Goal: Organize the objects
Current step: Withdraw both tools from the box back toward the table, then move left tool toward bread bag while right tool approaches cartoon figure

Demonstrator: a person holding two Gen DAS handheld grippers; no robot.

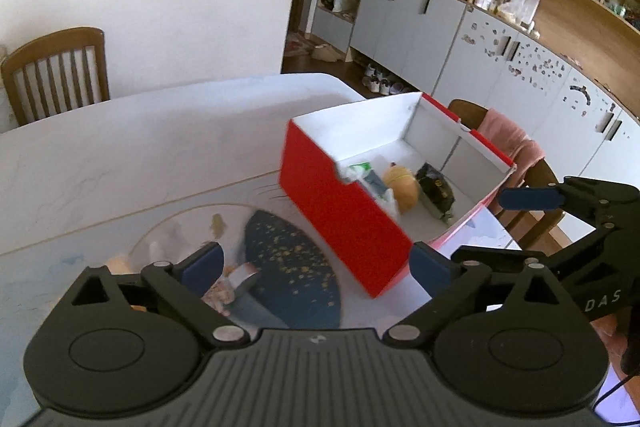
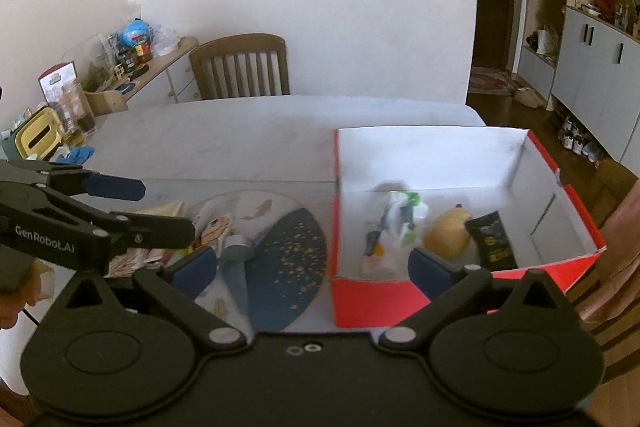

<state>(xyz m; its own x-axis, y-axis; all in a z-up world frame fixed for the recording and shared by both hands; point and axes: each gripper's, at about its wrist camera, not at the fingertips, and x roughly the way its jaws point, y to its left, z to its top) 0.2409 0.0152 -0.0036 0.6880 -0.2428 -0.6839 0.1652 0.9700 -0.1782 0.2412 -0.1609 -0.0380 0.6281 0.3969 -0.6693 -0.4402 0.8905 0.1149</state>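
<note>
- White table (image 1: 120, 147), left view: left gripper (image 1: 316, 263) spread wide, empty, above a placemat (image 1: 288, 259); red box (image 1: 344, 211) just beside holds a soft yellow toy (image 1: 402, 187).
- Right view: right gripper (image 2: 312, 263) released, empty; crinkly black packet (image 2: 490, 239) in the box (probably light, pinch its edge).

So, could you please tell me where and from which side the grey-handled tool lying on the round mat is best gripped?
Probably by its grey handle, from above. The tool lies flat on the round mat, so its sides are exposed to tongs closing across its width. Its head end sits against the cartoon-printed packet, so the free end nearer the camera gives more room. The right tongs are open.
</note>
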